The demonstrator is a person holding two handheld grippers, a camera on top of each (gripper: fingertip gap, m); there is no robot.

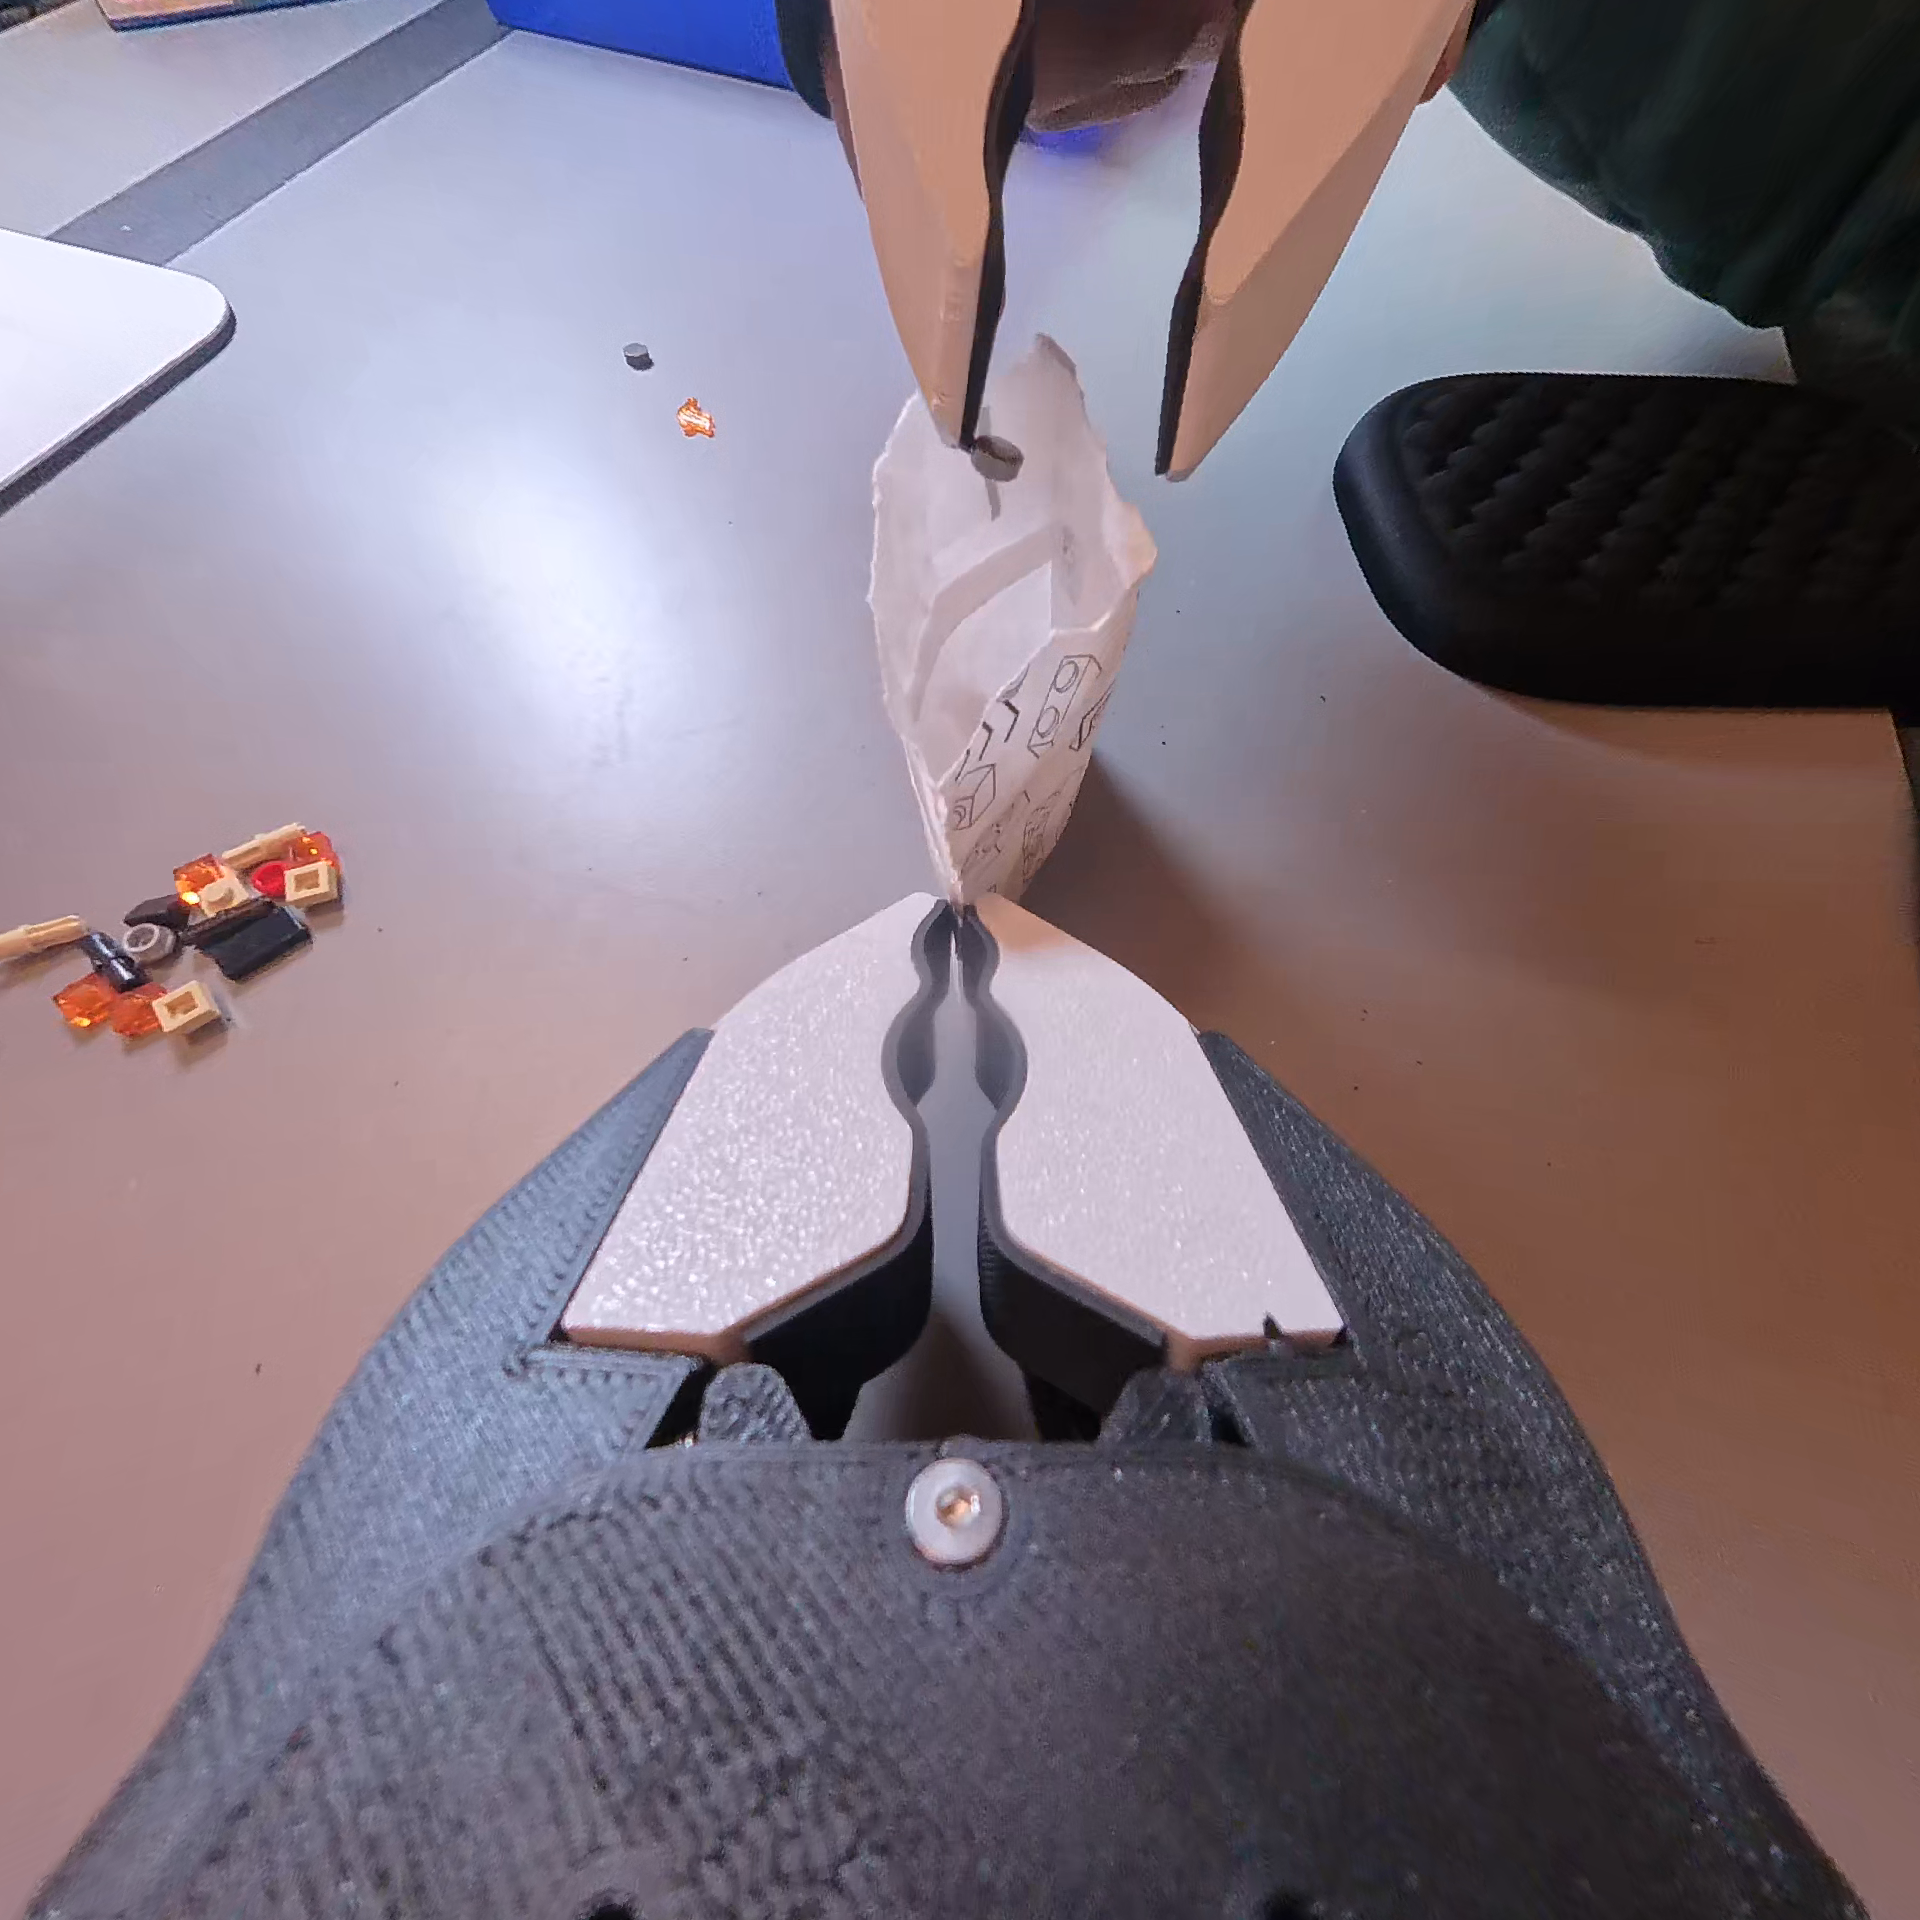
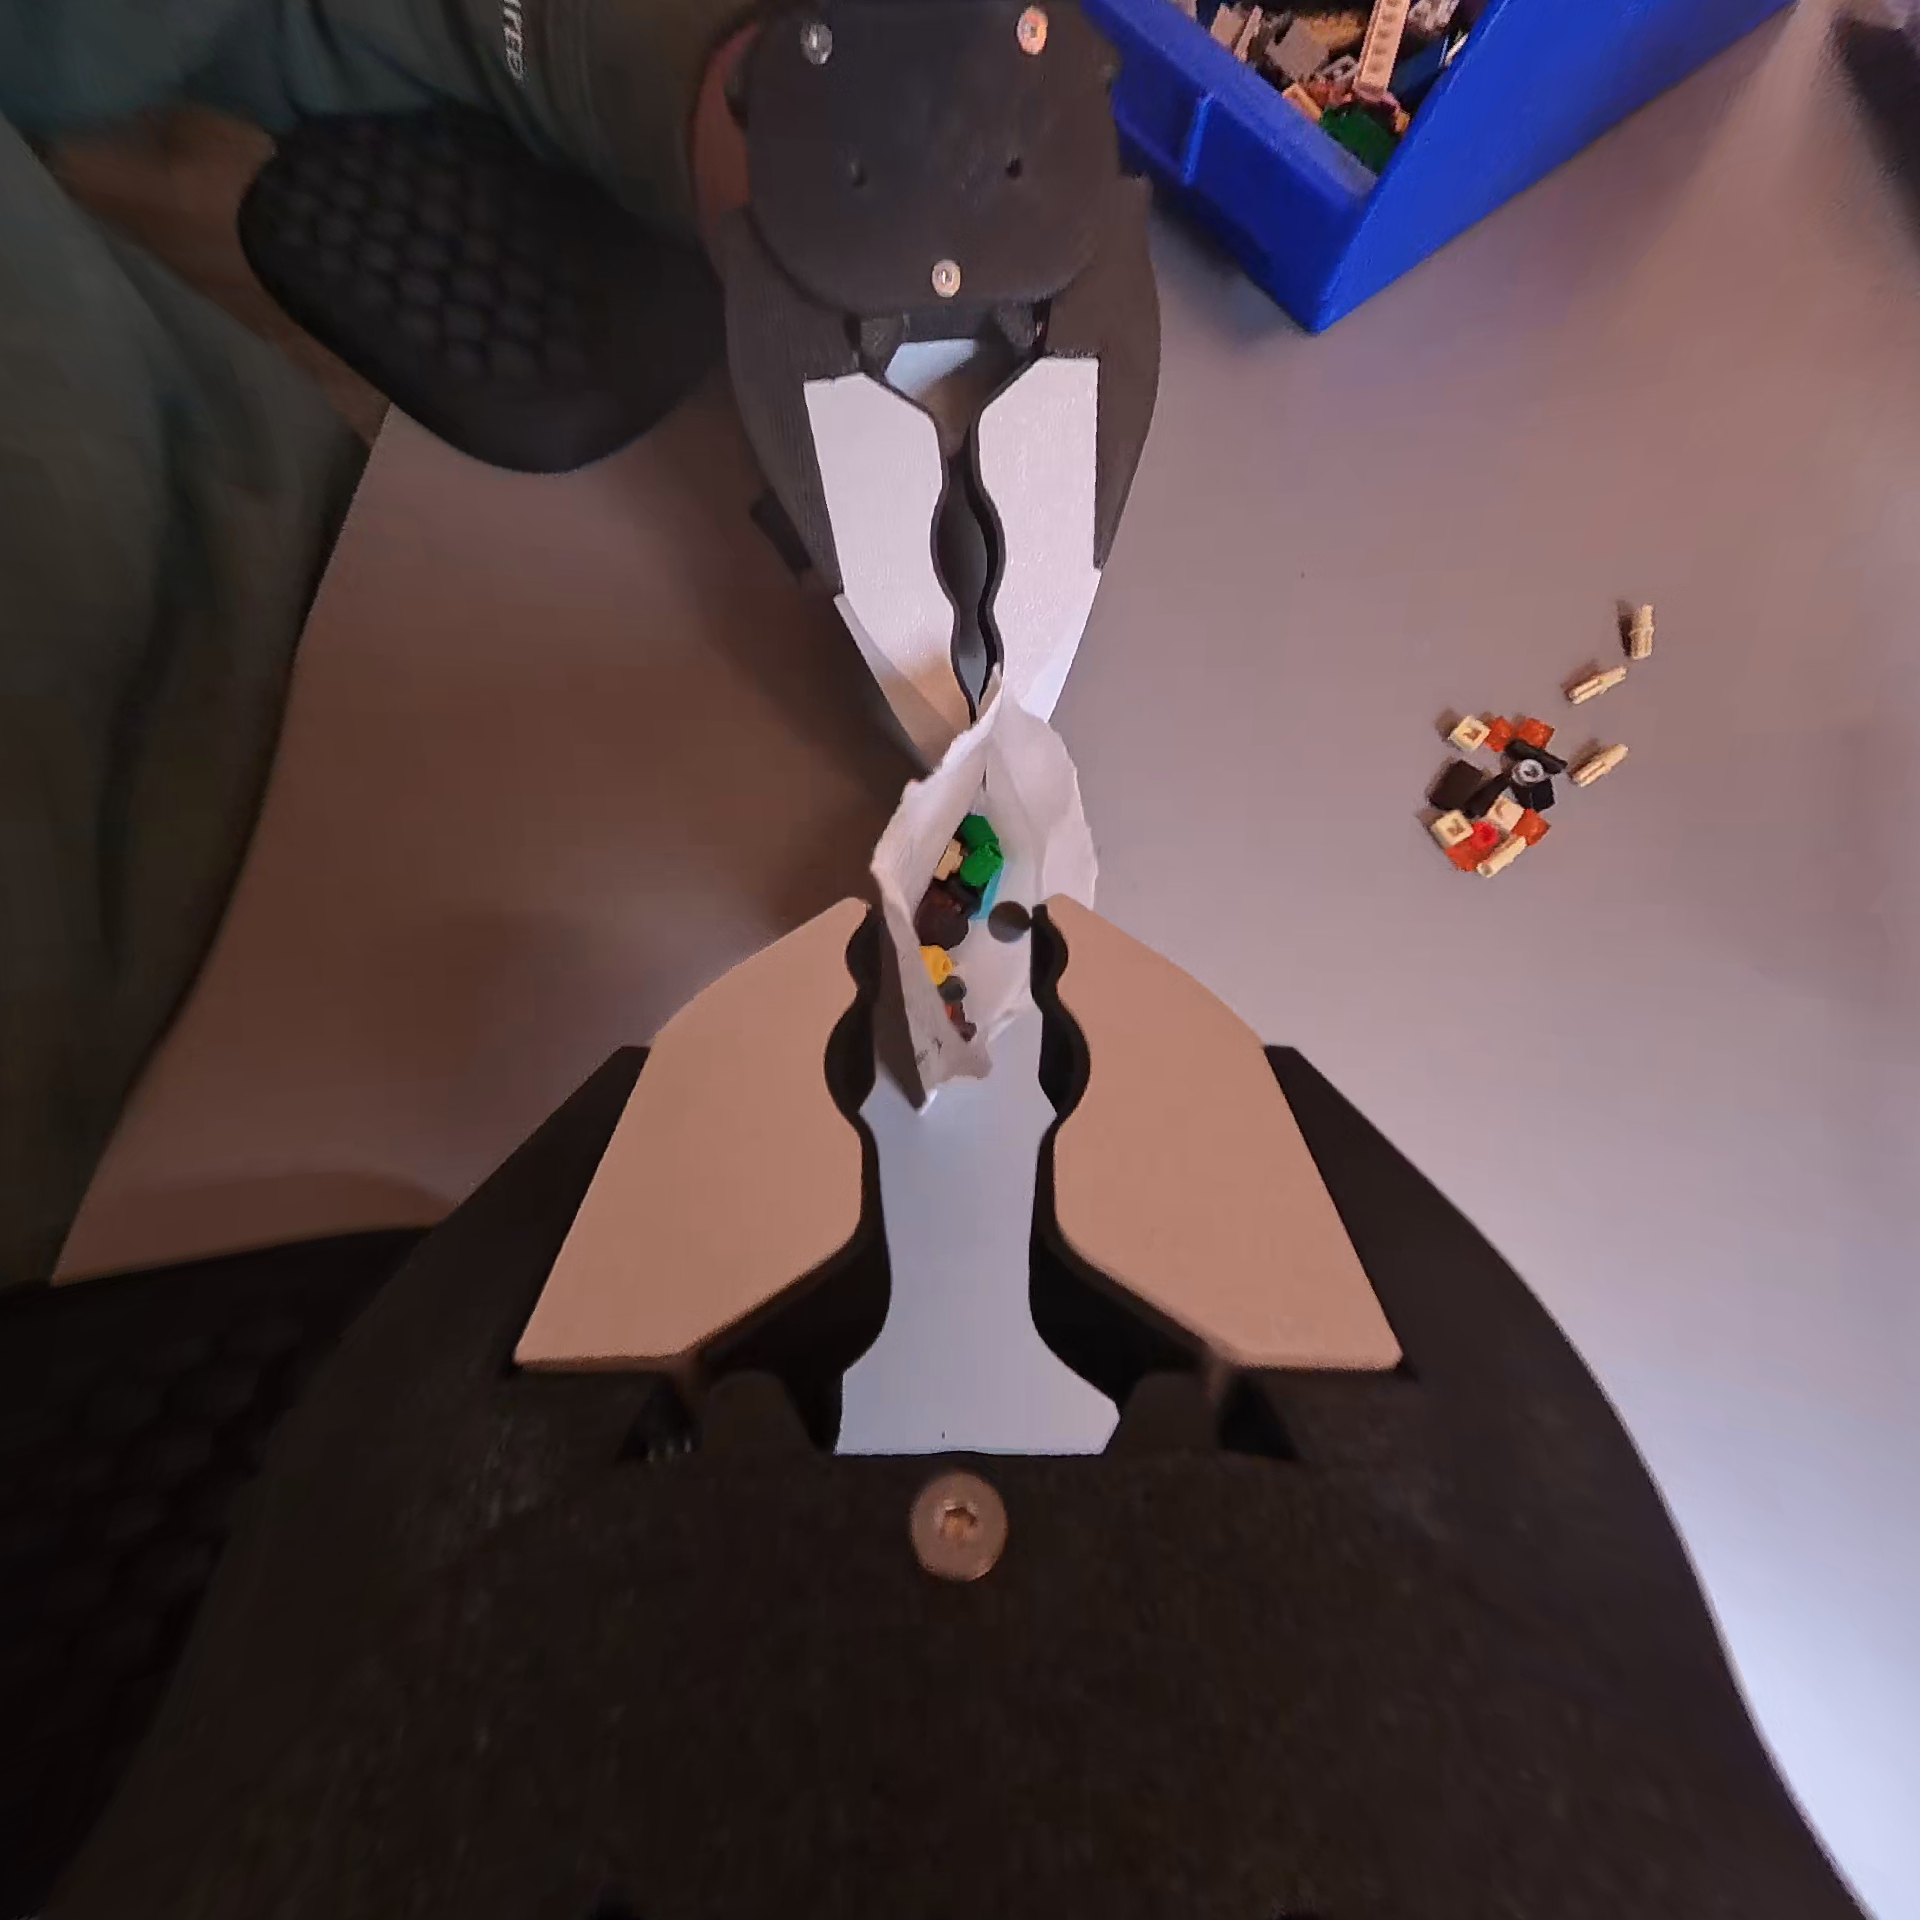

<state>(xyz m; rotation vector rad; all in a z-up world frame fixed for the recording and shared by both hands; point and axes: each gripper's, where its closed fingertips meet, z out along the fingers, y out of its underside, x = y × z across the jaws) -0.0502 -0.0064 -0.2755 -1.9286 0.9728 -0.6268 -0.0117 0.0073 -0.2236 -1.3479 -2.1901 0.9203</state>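
Observation:
My left gripper is shut on the edge of a white paper bag printed with brick outlines and holds it up over the table. It also shows in the right wrist view, pinching the bag's far rim. The bag is open at the top, with several small coloured bricks inside. My right gripper is open, its fingertips astride the bag's mouth. A small dark round piece sits against one fingertip over the opening. In the left wrist view the right gripper has that piece at one pad only.
A pile of small orange, black and tan bricks lies on the table, also in the right wrist view. A dark round piece and an orange piece lie apart. A blue bin of bricks stands farther off. A black armrest is at the table's edge. Left tips to right tips: about 7 centimeters. From either gripper's tips it is about 20 centimeters to the orange piece.

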